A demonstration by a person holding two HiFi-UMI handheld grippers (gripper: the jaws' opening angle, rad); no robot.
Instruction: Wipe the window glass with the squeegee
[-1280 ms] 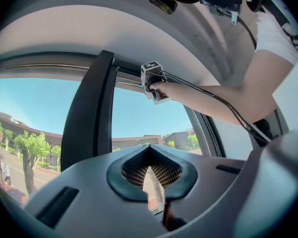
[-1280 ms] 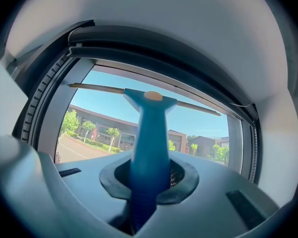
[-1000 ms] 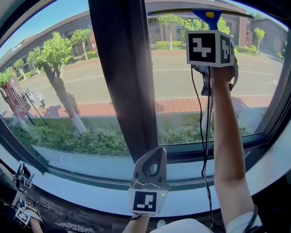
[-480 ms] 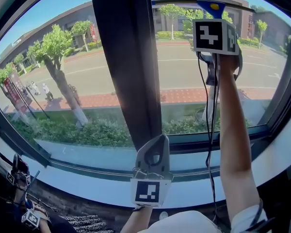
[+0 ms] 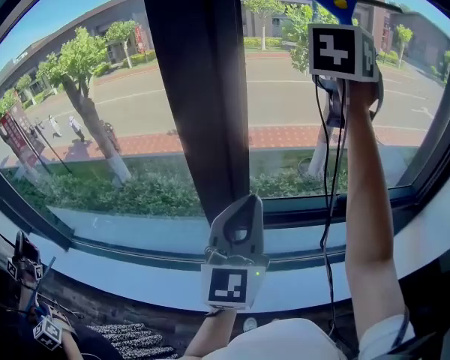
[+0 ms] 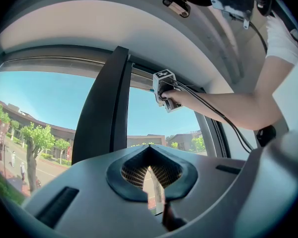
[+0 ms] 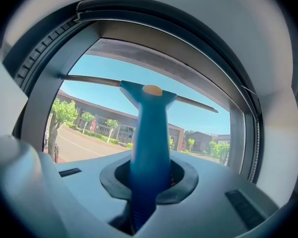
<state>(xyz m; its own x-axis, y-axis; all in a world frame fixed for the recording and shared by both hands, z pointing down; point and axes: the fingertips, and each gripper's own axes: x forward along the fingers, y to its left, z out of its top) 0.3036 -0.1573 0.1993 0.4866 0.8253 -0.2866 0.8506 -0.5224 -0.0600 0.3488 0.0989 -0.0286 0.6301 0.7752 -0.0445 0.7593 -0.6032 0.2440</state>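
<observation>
Right gripper (image 7: 149, 180) is clamped on the blue handle of the squeegee (image 7: 150, 128). The blade runs crosswise near the top of the window glass (image 5: 285, 126), the pane right of the dark mullion (image 5: 199, 88). Handle's long axis goes straight from the jaws up to the blade, so nearly the whole pane lies below the blade; next stroke is likely a pull downward. Left gripper (image 6: 150, 175) has jaws pressed together, empty, low at the mullion's foot, well apart from the squeegee.
</observation>
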